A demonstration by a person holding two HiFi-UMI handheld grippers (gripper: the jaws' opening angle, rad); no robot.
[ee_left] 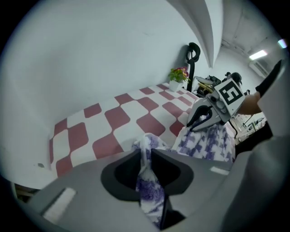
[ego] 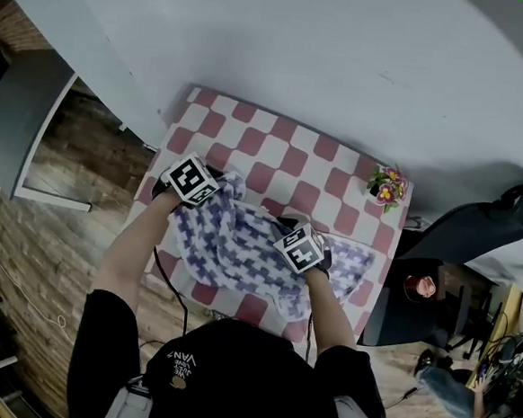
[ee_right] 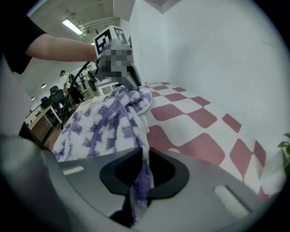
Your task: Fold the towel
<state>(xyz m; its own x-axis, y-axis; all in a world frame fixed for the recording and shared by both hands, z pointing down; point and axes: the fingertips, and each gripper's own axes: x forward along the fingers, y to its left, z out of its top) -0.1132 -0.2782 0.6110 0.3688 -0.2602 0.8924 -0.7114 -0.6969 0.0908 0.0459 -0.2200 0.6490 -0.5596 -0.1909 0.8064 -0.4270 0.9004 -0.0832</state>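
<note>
- The person (ego: 231, 372) in a black top stands at the near side of the table (ego: 275, 151) and holds a gripper in each hand.
- The left gripper (ee_left: 146, 149) has its jaws pinched on a bit of the towel (ego: 240, 247). A thin fold of cloth sticks up between the jaws.
- The right gripper (ee_right: 146, 154) has its jaws pinched on the towel too. A strip of cloth runs down between them.
- The towel is white with purple patches. It looks soft and fluffy.
- It is bunched up and wrinkly, not flat. It lies on the near half of the table, stretched between the two grippers.
- The table top has red and white squares. The far half is bare.
- A small white pot (ego: 387, 188) stands at the far right corner of the table, well apart from the towel. It has pink and yellow flowers with green leaves in it.
- A plain white wall (ego: 345, 57) is behind the table.
</note>
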